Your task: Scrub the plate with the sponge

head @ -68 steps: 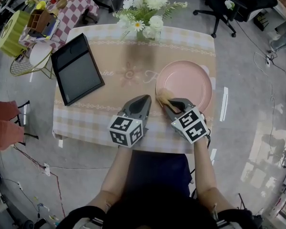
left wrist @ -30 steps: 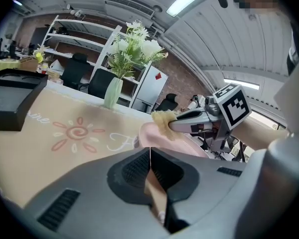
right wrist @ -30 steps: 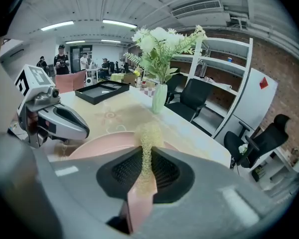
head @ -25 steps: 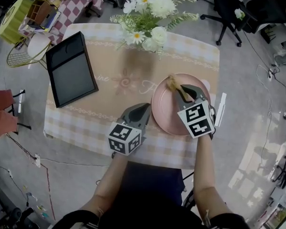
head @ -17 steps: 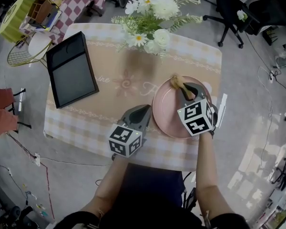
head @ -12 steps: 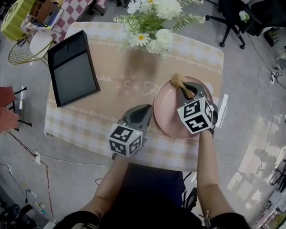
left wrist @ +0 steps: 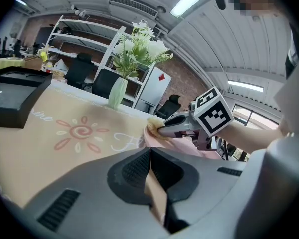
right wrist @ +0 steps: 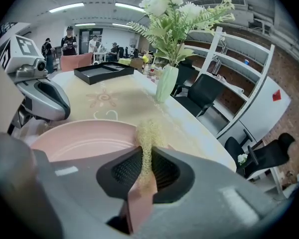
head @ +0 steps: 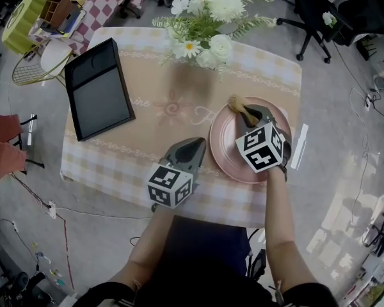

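Observation:
A pink plate [head: 228,147] lies on the right half of the table; its rim shows in the right gripper view [right wrist: 84,133] and the left gripper view [left wrist: 149,142]. My right gripper [head: 248,115] is shut on a yellow sponge [head: 237,105] pressed against the plate's far rim; the sponge [right wrist: 147,133] sticks out between the jaws. In the left gripper view the sponge [left wrist: 153,126] touches the plate's edge. My left gripper [head: 196,146] sits just left of the plate, jaws shut with nothing in them.
A black tray [head: 100,88] lies at the table's left. A vase of white flowers [head: 205,18] stands at the far middle of the table. Office chairs [head: 317,11] and a checked side table [head: 83,5] stand beyond.
My right gripper has carried the sponge from the plate's near left edge across to its far rim. The left gripper has barely moved.

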A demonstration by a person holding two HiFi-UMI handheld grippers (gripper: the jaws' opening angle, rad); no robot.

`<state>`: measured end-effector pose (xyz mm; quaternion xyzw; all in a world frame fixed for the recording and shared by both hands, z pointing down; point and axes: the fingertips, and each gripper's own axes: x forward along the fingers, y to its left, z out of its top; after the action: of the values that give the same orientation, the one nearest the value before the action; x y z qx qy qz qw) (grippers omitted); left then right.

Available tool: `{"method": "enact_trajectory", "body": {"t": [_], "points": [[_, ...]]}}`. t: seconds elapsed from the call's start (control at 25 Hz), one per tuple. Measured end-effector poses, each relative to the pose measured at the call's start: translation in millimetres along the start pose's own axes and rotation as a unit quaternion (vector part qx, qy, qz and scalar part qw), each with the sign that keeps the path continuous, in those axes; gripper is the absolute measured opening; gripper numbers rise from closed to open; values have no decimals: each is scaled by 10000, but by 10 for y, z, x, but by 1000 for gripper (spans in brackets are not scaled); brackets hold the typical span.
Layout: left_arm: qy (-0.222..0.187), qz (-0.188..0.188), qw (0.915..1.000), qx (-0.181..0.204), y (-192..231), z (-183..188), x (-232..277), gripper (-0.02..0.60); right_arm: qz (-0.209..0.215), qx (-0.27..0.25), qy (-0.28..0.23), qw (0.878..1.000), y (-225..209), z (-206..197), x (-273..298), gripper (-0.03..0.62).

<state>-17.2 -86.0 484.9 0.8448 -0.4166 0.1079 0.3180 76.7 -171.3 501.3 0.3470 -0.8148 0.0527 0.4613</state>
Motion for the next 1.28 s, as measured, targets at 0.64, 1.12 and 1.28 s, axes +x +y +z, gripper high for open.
{"method": "enact_trajectory", "body": {"t": [0.64, 1.12, 1.28], "points": [[27, -57, 10000, 71, -51, -11, -7, 12, -9, -73, 65, 10000, 140, -61, -84, 48], [50, -165, 9997, 153, -127, -31, -29, 12, 63, -191, 190, 9996, 391, -161, -177, 48], [41, -199, 9996, 192, -157, -36, -51, 12, 96, -160, 201, 9996, 458, -210, -218, 49]]}}
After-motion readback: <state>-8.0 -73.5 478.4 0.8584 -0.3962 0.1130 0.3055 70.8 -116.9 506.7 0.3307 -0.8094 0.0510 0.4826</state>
